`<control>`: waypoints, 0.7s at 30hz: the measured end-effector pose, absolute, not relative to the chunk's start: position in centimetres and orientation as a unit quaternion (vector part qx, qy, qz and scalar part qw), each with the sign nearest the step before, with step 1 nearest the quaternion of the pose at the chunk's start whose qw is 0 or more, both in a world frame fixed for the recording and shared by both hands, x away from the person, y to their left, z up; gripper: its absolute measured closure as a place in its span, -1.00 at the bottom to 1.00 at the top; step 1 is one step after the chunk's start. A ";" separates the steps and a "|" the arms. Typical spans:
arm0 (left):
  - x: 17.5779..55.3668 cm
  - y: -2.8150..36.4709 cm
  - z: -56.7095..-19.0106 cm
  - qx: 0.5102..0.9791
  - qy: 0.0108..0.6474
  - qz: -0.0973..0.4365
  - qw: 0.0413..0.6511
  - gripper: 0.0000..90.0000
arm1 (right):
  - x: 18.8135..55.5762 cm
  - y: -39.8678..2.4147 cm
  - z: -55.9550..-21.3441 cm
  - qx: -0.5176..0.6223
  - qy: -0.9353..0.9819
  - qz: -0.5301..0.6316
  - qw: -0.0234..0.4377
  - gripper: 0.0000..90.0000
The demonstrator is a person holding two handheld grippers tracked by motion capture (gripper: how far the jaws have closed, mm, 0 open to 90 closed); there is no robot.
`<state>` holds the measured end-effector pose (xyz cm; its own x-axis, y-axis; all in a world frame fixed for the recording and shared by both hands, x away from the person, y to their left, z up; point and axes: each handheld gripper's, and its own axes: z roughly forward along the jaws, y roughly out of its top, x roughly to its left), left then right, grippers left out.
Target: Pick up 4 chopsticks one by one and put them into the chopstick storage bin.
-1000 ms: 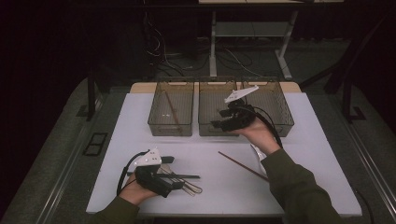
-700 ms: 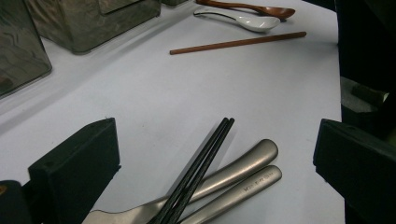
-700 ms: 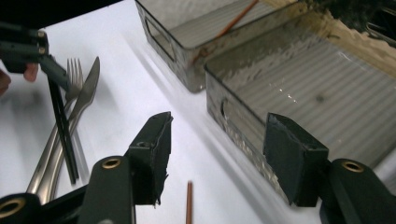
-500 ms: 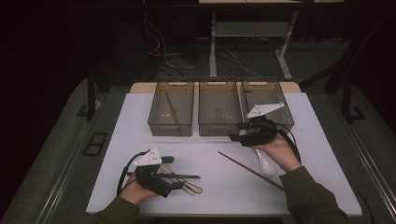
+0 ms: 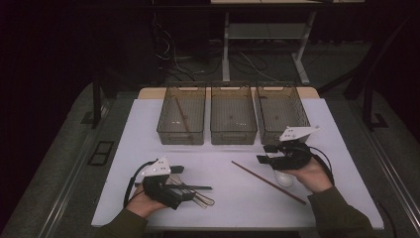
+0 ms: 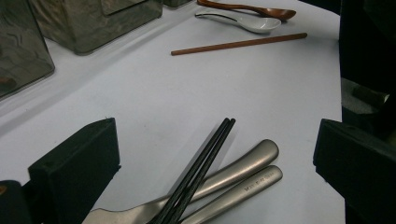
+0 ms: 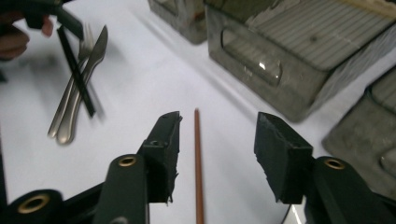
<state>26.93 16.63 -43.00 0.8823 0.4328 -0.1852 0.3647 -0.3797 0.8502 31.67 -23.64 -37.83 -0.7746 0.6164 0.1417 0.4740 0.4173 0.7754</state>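
1. The right gripper (image 7: 217, 158) has its jaws apart and has just been narrowing them; the brown chopstick (image 7: 199, 168) lies between them on the white table (image 7: 140, 84), no pad touching it.
2. That chopstick looks light, stiff, thin and smooth, likely to roll or slip, so I would pinch it near mid-length, squarely across its width.
3. From the high view its long axis runs diagonally, from mid-table towards the near right edge.
4. Farther out, the left gripper (image 6: 215, 158), jaws wide apart, rests over the black chopsticks (image 6: 201, 168) and steel cutlery (image 6: 243, 175).
5. Three bins (image 5: 233, 119) stand at the back.
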 end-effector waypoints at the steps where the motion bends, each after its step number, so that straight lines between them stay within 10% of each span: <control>1: 26.9 16.6 -43.0 0.831 0.240 0.034 0.502 -1.00 | 31.3 -23.9 -37.9 0.325 0.840 0.427 0.082 0.15; 21: 27.0 16.6 -43.1 0.833 0.237 0.035 0.498 -1.00 | 26.4 -27.3 -40.4 0.324 0.867 0.371 0.076 0.64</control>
